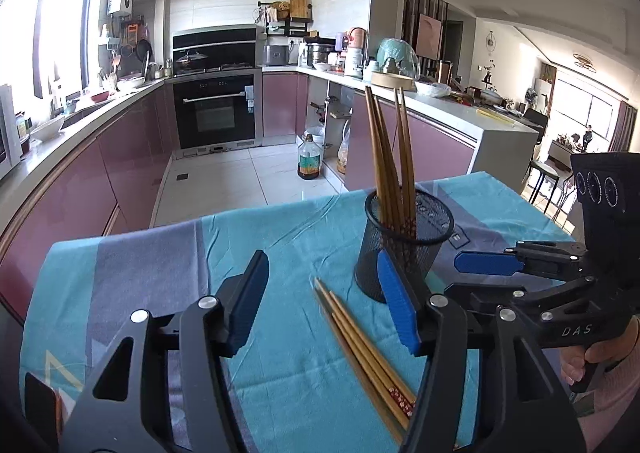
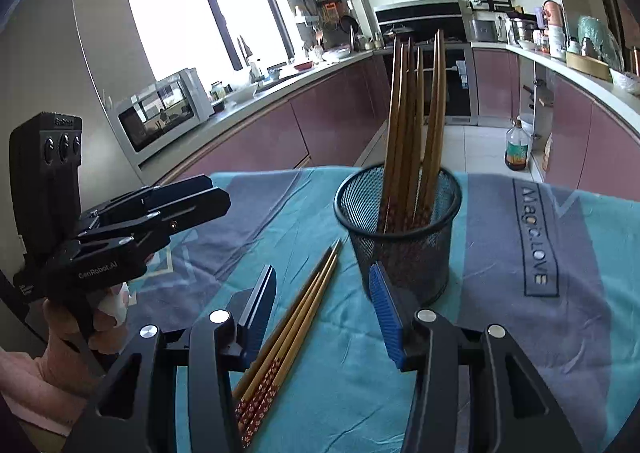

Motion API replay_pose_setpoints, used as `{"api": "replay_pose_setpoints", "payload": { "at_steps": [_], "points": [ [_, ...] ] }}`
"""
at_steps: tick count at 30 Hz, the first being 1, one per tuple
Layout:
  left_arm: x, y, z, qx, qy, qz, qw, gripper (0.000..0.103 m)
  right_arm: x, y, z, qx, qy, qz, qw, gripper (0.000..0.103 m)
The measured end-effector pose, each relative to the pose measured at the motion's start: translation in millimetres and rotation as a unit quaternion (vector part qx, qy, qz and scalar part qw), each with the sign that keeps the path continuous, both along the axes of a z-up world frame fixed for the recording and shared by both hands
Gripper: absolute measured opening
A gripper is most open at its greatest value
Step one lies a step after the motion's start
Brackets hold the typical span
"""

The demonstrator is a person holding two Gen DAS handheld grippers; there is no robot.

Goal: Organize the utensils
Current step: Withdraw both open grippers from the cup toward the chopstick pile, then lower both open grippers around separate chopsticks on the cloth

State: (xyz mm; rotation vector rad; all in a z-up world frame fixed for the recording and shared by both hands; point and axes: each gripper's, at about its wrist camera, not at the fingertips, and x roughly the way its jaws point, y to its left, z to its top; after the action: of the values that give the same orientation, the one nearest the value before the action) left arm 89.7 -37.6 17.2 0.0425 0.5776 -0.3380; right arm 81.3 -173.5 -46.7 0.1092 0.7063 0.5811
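Left wrist: chopsticks (image 1: 362, 345) beside mesh holder (image 1: 404, 249).

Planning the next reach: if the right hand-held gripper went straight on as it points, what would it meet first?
Probably the loose chopsticks on the tablecloth, lying between its open jaws; the mesh cup stands beyond. Depth is unclear.

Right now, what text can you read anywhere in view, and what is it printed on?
"DAS": body of the right gripper, seen from the left wrist.
"CenRobot.AI": body of the left gripper, seen from the right wrist.
"Magic.LOVE": grey patch on the tablecloth.
Small print beneath the "CenRobot.AI" mark and the oil bottle label: too small to read.
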Motion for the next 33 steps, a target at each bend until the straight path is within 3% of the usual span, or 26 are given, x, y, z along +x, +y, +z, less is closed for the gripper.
{"api": "replay_pose_setpoints", "payload": {
  "at_steps": [6, 13, 33],
  "points": [
    [-8.3, 9.3, -38.7, 0.007, 0.048, 0.017, 0.9987, 0.057, 0.2, 20.3, -37.6, -0.012, 0.056, 0.007, 0.998, 0.046],
    [-14.6, 6.6, -69.4, 0.012, 0.085, 0.019, 0.9961, 0.057, -4.3, 30.6, -48.9, -0.033, 0.07, 0.004, 0.997, 0.046],
    [-18.7, -4.9, -94.0, 0.016, 0.117, 0.004, 0.9929, 0.057, -13.8, 55.3, -57.1, -0.09, 0.057, 0.005, 0.994, 0.035]
  ]
}}
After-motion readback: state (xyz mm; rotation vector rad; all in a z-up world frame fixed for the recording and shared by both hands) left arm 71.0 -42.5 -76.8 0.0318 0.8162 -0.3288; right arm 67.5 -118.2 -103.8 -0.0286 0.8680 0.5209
